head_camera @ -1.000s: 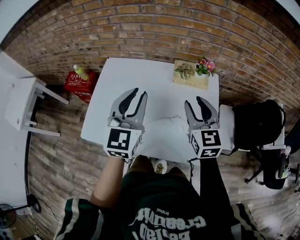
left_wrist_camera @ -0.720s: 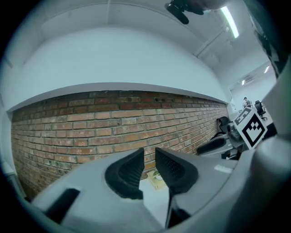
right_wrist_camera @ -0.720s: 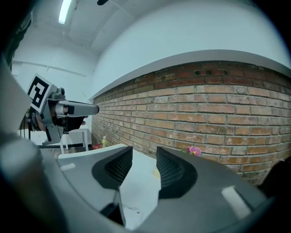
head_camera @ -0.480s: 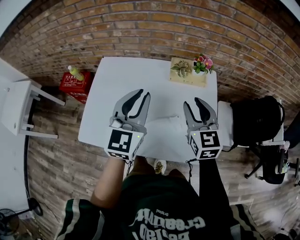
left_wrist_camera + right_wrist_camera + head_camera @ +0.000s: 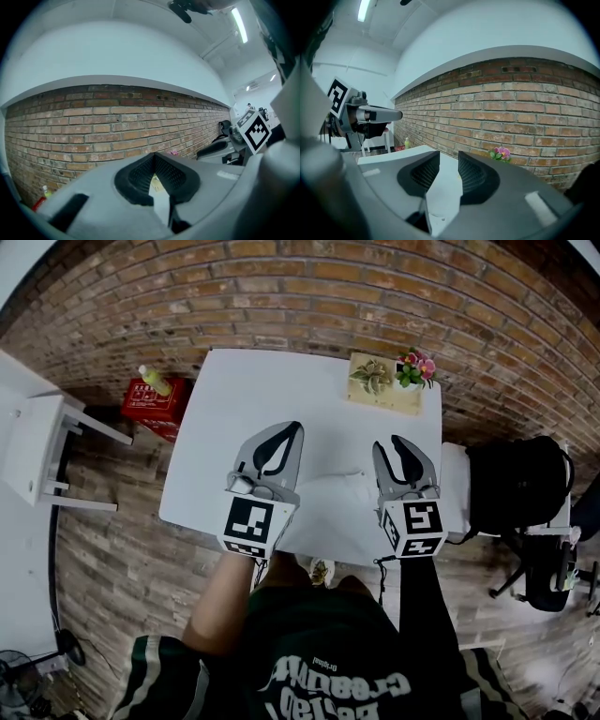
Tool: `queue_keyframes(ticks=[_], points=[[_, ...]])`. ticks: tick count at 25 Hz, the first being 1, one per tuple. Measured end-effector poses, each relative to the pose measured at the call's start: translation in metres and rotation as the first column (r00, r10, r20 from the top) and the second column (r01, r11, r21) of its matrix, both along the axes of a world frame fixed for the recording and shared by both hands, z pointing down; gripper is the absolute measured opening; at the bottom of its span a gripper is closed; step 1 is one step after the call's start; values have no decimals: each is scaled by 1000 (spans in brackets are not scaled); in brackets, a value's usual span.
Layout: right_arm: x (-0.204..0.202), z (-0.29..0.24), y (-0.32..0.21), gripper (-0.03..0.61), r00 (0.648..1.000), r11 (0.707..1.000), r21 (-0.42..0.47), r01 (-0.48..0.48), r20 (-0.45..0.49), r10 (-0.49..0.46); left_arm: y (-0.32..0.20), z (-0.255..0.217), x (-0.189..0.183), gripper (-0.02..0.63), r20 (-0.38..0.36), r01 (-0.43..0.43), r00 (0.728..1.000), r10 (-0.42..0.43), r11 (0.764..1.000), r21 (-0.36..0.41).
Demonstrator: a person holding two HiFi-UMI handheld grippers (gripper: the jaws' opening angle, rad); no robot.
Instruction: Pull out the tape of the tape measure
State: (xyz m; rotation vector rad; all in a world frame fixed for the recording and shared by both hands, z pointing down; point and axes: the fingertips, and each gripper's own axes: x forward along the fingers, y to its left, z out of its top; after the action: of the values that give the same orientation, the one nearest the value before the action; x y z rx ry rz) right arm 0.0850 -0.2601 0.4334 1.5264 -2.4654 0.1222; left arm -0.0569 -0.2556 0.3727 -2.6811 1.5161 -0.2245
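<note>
No tape measure shows in any view. My left gripper [image 5: 292, 428] hovers over the near left part of the white table [image 5: 281, 381]. Its jaws are shut, the dark pads meeting tip to tip with nothing between them [image 5: 153, 157]. My right gripper [image 5: 390, 442] hangs over the near right part of the table. It is open, and its jaws have just been closing, with only bare tabletop showing in the gap [image 5: 449, 158]. Both point away from me toward the brick wall. Each gripper shows in the other's view, off to the side.
A wooden tray [image 5: 382, 397] with a succulent and pink flowers [image 5: 412, 369] sits at the table's far right corner. A red crate [image 5: 148, 404] with a bottle stands on the floor to the left, beside a white stool [image 5: 42, 451]. A black chair [image 5: 516, 486] stands at the right.
The left gripper's jaws have gone from wide apart to shut. The right gripper's gap has narrowed a little. Both hands have stayed in about the same place.
</note>
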Motion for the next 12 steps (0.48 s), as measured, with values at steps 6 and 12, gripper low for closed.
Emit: queue_keyframes(ticks=[6, 12], points=[[-12, 0, 0, 14, 999, 999, -4, 47, -4, -47, -3, 3, -6, 6, 1, 7, 1000, -7, 1000, -5], [-16, 4, -3, 14, 998, 998, -10, 57, 1, -57, -4, 6, -7, 6, 7, 7, 1000, -7, 1000, -13]])
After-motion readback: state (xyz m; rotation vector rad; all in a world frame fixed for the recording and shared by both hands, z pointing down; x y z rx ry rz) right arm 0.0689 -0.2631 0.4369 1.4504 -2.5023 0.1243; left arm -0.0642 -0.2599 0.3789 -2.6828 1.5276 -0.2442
